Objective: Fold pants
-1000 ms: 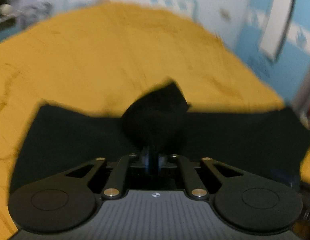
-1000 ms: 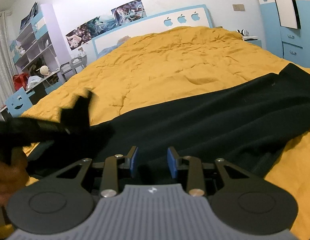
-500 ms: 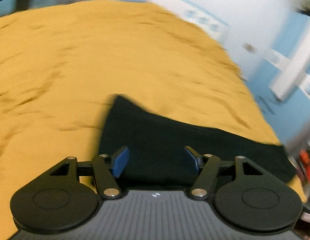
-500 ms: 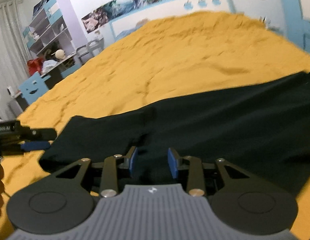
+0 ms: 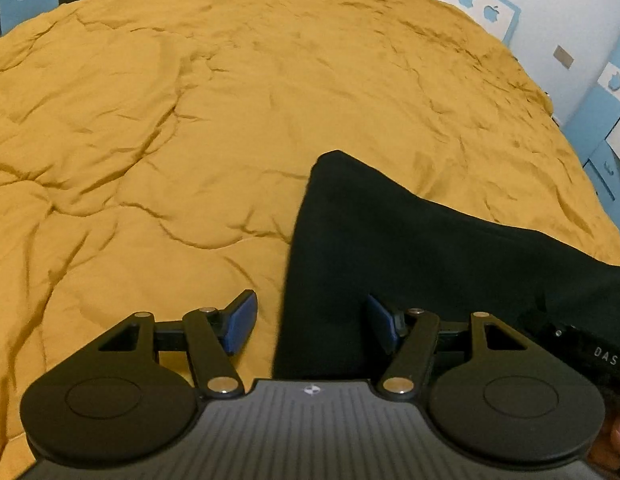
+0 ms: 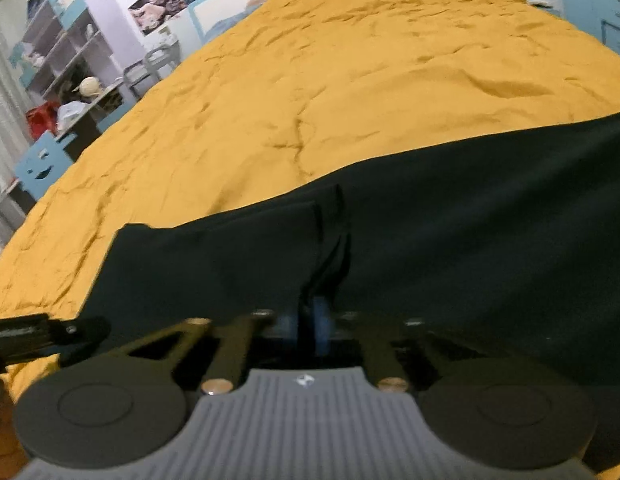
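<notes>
Black pants [image 5: 409,264] spread flat across yellow bedspread [image 5: 190,120], one folded end toward the left. Left gripper [image 5: 310,322] released, blue pads wide apart over the pants' edge, nothing between. Right gripper [image 6: 306,320] clenched on a bunched ridge of pants [image 6: 429,240] near the middle fold.

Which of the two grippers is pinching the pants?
The right gripper: its jaws are shut on a pleat of the black pants. The left gripper hangs open, one jaw either side of the pants' edge.
</notes>
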The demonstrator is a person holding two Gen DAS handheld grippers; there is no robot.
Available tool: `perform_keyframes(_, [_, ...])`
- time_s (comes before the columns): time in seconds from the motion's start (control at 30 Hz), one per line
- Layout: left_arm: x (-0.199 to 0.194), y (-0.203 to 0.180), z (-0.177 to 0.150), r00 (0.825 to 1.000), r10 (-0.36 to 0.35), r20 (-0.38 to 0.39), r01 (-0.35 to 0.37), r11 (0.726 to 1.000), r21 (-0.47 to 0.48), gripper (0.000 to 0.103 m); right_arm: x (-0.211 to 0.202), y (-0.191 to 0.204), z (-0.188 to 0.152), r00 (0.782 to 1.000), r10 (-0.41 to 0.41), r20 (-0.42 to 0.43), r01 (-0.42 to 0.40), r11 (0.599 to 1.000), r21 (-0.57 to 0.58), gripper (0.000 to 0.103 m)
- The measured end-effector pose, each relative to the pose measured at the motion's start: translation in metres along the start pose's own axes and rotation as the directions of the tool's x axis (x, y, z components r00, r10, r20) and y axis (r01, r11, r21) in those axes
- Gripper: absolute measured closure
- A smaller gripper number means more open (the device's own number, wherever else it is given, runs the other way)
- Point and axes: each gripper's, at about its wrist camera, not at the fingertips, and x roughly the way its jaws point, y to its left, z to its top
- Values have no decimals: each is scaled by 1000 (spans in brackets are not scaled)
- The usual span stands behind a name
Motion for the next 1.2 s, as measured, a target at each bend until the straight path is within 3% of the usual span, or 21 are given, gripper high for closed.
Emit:
perform_keyframes(0.17, [5, -6, 3, 1000, -22, -2, 22, 1000, 22, 31, -28, -3, 5, 998, 24, 60, -26, 1000, 17, 103])
perform_keyframes(0.3, [11, -11, -1, 1000, -24, -17, 25, 999, 29, 31, -30, -13, -2, 998, -18, 65, 17, 1000, 16, 103])
perform_keyframes(0.4, [17, -17, -6, 1000, -3, -23, 4, 998, 56, 29, -13, -13, -18, 994, -103, 37, 106, 991, -77, 98])
perform_keyframes(0.5, [20, -21, -10, 1000, 11, -23, -9, 996, 86, 27, -17, -11, -19, 994, -110, 23, 111, 987, -118, 98])
perform_keyframes(0.6, [20, -19, -11, 1000, 7, -24, -6, 997, 74, 26, -29, -7, -19, 990, -126, 63, 134, 982, -136, 89])
perform_keyframes(0.7, [20, -19, -12, 1000, 9, -29, -7, 998, 69, 25, -24, -5, -29, 987, -151, 48, 158, 956, -246, 93])
perform_keyframes(0.77, [19, -20, -13, 1000, 9, -26, -7, 997, 76, 24, -35, -10, -30, 989, -135, 57, 145, 958, -248, 93])
perform_keyframes(0.87, [20, -15, -15, 1000, -4, -23, 5, 998, 68, 23, -71, -32, -28, 987, -95, 128, 118, 975, -189, 90])
perform_keyframes(0.93, [22, -14, -15, 1000, -9, -25, 10, 998, 56, 21, -96, -57, -27, 978, -116, 173, 141, 980, -139, 87])
perform_keyframes(1.1, [22, -15, -17, 1000, -3, -17, 4, 998, 56, 20, -152, -150, -15, 934, -268, 237, 259, 963, 67, 82])
perform_keyframes(1.2, [22, -16, -18, 1000, 2, -14, -1, 999, 50, 20, -181, -221, -10, 905, -362, 224, 288, 908, 304, 79])
